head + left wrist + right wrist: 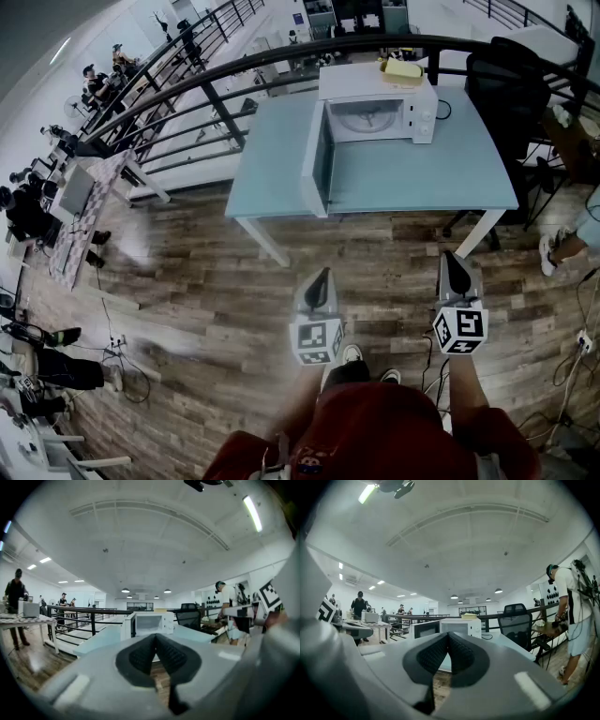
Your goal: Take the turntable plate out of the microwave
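A white microwave [377,105] stands at the back of a pale blue table [412,178], its door [316,161] swung open to the left. Inside it lies the round glass turntable plate [366,117]. Both grippers hang over the wooden floor, well short of the table. My left gripper [320,279] is shut with nothing in it, and so is my right gripper [456,271]. The microwave [149,623] appears beyond the closed tips of the left gripper [155,638]. It shows as a small white box [459,626] above the closed tips of the right gripper [448,637].
A yellow object [403,69] rests on top of the microwave. A black office chair [506,89] stands at the table's right end, and a black railing [216,84] runs behind it. A person [574,616] stands at the far right. Cables [127,361] lie on the floor at left.
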The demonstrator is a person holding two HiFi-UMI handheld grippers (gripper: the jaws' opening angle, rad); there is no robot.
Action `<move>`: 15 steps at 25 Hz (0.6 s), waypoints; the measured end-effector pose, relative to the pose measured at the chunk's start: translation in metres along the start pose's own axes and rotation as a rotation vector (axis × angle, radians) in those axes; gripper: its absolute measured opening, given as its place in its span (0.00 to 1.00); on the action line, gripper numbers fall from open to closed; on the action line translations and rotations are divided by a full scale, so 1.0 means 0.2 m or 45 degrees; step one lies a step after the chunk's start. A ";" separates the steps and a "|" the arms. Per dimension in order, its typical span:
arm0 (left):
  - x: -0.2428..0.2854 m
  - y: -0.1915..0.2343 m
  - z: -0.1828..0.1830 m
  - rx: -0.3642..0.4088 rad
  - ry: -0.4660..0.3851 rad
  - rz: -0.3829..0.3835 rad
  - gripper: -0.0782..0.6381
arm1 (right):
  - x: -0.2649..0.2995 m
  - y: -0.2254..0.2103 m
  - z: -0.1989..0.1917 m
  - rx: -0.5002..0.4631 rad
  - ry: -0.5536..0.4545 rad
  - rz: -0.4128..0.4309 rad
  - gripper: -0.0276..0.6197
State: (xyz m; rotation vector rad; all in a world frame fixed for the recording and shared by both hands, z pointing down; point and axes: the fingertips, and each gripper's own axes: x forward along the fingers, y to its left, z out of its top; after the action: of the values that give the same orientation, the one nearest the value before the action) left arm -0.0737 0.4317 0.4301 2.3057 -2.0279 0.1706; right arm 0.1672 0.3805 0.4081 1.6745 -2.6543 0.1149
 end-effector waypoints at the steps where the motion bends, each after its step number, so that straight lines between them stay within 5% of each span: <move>1: 0.00 0.00 0.00 0.002 -0.002 -0.001 0.11 | 0.00 0.00 0.00 -0.002 -0.003 0.000 0.05; 15: 0.06 0.13 -0.01 -0.017 -0.007 -0.018 0.11 | 0.14 0.13 0.00 0.005 -0.010 0.023 0.04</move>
State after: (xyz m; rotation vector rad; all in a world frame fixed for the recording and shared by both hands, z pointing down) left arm -0.0982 0.4157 0.4326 2.3148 -2.0082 0.1502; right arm 0.1312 0.3676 0.4085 1.6559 -2.6768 0.1139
